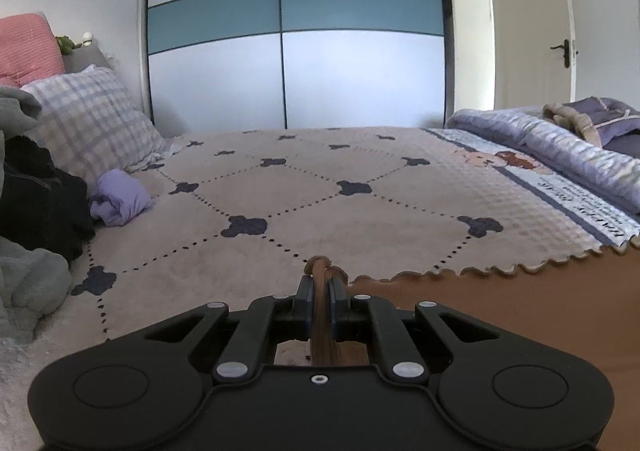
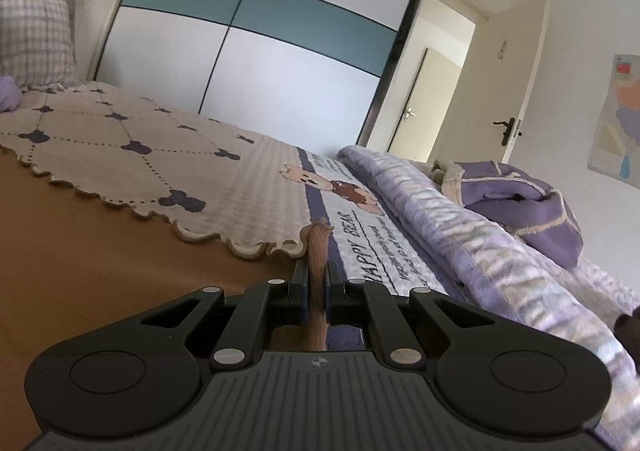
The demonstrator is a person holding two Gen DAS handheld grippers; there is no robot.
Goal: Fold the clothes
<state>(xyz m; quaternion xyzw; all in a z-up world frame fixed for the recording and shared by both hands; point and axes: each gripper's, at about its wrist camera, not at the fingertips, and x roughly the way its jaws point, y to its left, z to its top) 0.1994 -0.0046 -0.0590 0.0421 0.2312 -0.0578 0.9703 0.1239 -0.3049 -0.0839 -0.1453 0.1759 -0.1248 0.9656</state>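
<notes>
The left gripper [image 1: 320, 285] pinches an edge of the brown garment [image 1: 520, 315], which spreads toward 4 o'clock over the bedspread [image 1: 320, 191]. The right gripper [image 2: 318, 275] clamps another bunched edge, the cloth [image 2: 100, 251] lying toward 9 o'clock.

We are looking at a brown garment [image 1: 500, 331], plain and smooth, lying spread flat on the bed and overlapping the near scalloped edge of the cover. In the left wrist view it is filling the lower right of the scene, and one corner of it is standing up as a narrow bunched fold. In the right wrist view the same brown cloth [image 2: 120, 251] is stretching across the lower left, with another corner rising in a thin, upright pleat.
</notes>
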